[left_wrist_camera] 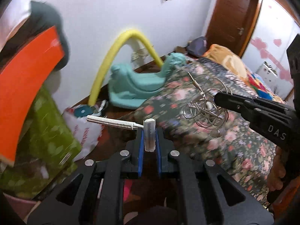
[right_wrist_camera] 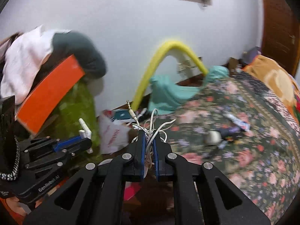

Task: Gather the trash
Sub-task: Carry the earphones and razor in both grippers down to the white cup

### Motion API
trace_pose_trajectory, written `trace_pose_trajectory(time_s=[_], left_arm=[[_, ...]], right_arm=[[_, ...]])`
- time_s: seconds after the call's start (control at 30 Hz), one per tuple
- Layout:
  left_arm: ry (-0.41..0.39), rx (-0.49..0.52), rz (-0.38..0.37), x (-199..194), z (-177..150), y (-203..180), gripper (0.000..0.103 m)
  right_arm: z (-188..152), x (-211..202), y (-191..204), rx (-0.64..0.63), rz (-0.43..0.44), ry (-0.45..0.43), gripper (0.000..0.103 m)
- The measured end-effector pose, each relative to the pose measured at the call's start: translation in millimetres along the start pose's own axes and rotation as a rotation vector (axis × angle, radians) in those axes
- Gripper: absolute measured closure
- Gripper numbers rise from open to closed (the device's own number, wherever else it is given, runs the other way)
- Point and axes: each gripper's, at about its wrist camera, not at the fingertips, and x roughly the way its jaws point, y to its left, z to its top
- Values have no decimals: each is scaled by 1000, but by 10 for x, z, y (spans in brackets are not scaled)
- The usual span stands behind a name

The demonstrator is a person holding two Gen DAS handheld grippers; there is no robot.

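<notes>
The bed, covered with a dark floral blanket, fills the right of the room beneath a white wall; all positions below are referenced to it. The left gripper has its jaws pinching a white disposable razor by the head end, held in the air off the bed's near-left corner. The right gripper has its jaws pressed onto a tangle of white earphone cable, also lifted clear above the bed's left edge. Two items are therefore picked up but not yet deposited. A white plastic bag lies on the floor left of the bed and appears the likely receptacle. Remaining on the bed's centre: a crumpled wrapper, a small white object and dark scraps beside it. Judgement: roughly mid-task.
</notes>
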Motion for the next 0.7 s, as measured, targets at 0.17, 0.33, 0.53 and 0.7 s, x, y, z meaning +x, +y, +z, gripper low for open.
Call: trace_pose_trajectory(time_s=[0.17, 0.33, 0.53, 0.7], left_arm=[[65, -60, 58, 70, -287, 404, 92], [148, -108, 84, 263, -552, 725, 92], [284, -156, 133, 649, -902, 1058, 92], [386, -207, 132, 992, -1186, 1253, 92]], right_arm=[[-71, 239, 381, -58, 73, 57, 96], [-180, 526, 698, -106, 130, 123, 96], [-321, 937, 952, -150, 165, 218, 96], [-413, 1189, 1041, -146, 186, 279, 96]])
